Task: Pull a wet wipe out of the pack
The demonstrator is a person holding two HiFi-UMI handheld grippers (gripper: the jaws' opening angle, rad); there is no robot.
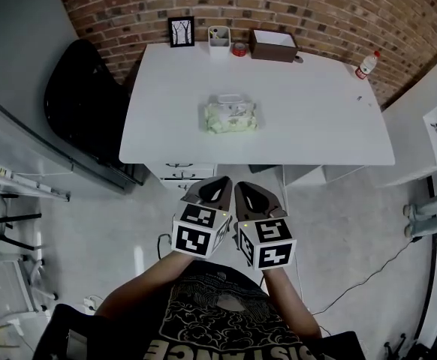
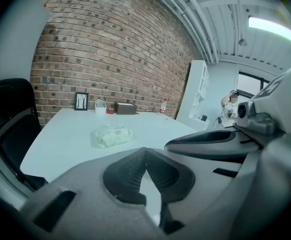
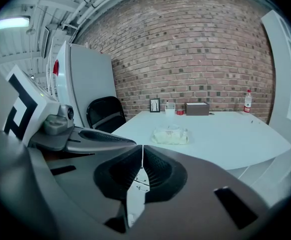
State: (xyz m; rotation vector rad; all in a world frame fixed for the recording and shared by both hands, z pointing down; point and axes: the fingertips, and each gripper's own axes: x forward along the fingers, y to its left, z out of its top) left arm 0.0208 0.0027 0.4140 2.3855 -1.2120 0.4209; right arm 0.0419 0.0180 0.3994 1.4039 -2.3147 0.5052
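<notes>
Claws closed, pack untouched
Your left claw (image 1: 217, 186) and right claw (image 1: 248, 192) hang side by side, each pressed together, empty; the wet wipe pack (image 1: 230, 116) lies ahead on the surface (image 1: 316, 118).

Pale green wet wipe pack (image 1: 230, 115), lying flat, mid-table, lid closed, well apart from other items

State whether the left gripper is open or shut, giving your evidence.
Shut: the left gripper has its jaw tips touching, with nothing held between them.
</notes>
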